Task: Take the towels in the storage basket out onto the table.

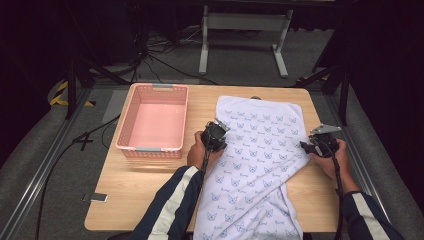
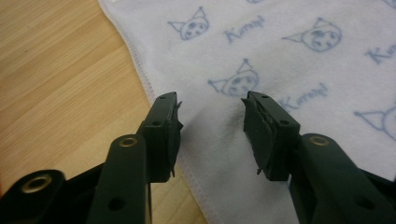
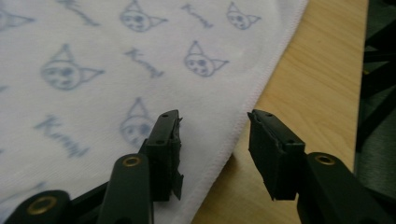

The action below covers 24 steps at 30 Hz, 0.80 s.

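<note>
A white towel [image 1: 257, 150] printed with small blue cat faces lies flat on the wooden counter [image 1: 150, 185], its long axis running from the person's edge toward the far edge, the near end hanging over the edge. The left gripper [image 2: 212, 123] has its jaws released and parted over the towel's left hem, with cloth below the gap but not pinched. The right gripper [image 3: 215, 140] is likewise released, its jaws straddling the right hem, one over cloth, one over bare wood. A pink basket [image 1: 152, 120] stands well beyond the left jaws.
</note>
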{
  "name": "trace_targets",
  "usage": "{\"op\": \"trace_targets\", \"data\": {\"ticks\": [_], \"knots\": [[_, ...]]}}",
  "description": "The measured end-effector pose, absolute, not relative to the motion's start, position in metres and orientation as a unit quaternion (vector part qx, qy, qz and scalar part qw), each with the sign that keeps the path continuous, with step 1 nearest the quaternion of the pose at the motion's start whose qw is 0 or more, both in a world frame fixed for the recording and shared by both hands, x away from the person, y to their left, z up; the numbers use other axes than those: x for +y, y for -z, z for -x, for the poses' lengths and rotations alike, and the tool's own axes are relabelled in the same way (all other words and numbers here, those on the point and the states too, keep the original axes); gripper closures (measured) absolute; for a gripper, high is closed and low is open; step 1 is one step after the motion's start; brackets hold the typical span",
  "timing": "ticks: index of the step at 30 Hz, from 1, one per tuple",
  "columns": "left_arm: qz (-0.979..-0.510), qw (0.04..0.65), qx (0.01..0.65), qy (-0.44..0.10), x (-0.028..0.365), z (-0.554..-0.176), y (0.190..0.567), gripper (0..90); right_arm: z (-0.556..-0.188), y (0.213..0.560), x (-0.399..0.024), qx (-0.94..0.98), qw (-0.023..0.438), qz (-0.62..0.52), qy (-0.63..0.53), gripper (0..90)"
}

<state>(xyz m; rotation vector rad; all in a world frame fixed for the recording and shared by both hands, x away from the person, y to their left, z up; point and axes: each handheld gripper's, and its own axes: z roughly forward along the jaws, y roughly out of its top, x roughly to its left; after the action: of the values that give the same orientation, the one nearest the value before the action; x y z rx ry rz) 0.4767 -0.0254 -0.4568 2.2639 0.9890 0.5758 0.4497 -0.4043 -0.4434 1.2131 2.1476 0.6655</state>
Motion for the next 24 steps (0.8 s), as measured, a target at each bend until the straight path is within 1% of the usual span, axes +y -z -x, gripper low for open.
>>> {"op": "trace_targets", "data": {"ticks": [1, 2, 3, 4, 5, 6, 8, 10, 13, 14, 16, 19, 20, 22, 24], "knots": [[-0.857, 0.318, 0.354, -0.196, -0.025, -0.465, 0.452, 50.2, -0.427, 0.428, -0.401, 0.806, 0.269, -0.429, -0.307, 52.3], [-0.861, 0.329, 0.342, -0.185, -0.024, -0.456, 0.449, 49.9, -0.418, 0.423, -0.397, 0.812, 0.267, -0.412, -0.315, 51.8], [-0.866, 0.341, 0.322, -0.173, -0.022, -0.443, 0.446, 50.1, -0.403, 0.417, -0.391, 0.820, 0.254, -0.393, -0.328, 51.3], [-0.866, 0.341, 0.322, -0.173, -0.022, -0.443, 0.446, 49.9, -0.403, 0.417, -0.391, 0.820, 0.254, -0.393, -0.328, 51.3], [-0.875, 0.346, 0.297, -0.163, -0.020, -0.429, 0.443, 49.9, -0.384, 0.414, -0.383, 0.833, 0.227, -0.364, -0.349, 52.7], [-0.880, 0.354, 0.277, -0.153, -0.018, -0.418, 0.443, 50.4, -0.363, 0.414, -0.372, 0.847, 0.212, -0.330, -0.359, 54.9], [-0.893, 0.344, 0.246, -0.153, -0.015, -0.399, 0.445, 51.7, -0.333, 0.420, -0.354, 0.873, 0.188, -0.284, -0.349, 56.5], [-0.900, 0.341, 0.232, -0.141, -0.011, -0.387, 0.448, 51.6, -0.314, 0.426, -0.342, 0.880, 0.149, -0.277, -0.356, 56.6], [-0.906, 0.329, 0.224, -0.141, -0.006, -0.381, 0.455, 51.9, -0.301, 0.431, -0.332, 0.883, 0.132, -0.279, -0.354, 55.8], [-0.907, 0.325, 0.225, -0.143, -0.005, -0.381, 0.457, 52.0, -0.299, 0.433, -0.330, 0.885, 0.133, -0.281, -0.347, 55.5], [-0.905, 0.331, 0.232, -0.130, 0.001, -0.383, 0.460, 52.3, -0.300, 0.438, -0.327, 0.889, 0.122, -0.288, -0.336, 56.1], [-0.904, 0.332, 0.240, -0.125, 0.005, -0.384, 0.461, 52.3, -0.302, 0.447, -0.326, 0.902, 0.142, -0.290, -0.287, 65.7], [-0.904, 0.332, 0.238, -0.130, 0.007, -0.383, 0.461, 52.3, -0.303, 0.447, -0.330, 0.898, 0.136, -0.298, -0.293, 72.4], [-0.902, 0.334, 0.241, -0.132, 0.010, -0.382, 0.461, 53.0, -0.302, 0.445, -0.338, 0.898, 0.145, -0.304, -0.281, 80.0], [-0.899, 0.337, 0.249, -0.127, 0.015, -0.382, 0.462, 53.0, -0.299, 0.442, -0.348, 0.896, 0.143, -0.316, -0.277, 84.5]]}}
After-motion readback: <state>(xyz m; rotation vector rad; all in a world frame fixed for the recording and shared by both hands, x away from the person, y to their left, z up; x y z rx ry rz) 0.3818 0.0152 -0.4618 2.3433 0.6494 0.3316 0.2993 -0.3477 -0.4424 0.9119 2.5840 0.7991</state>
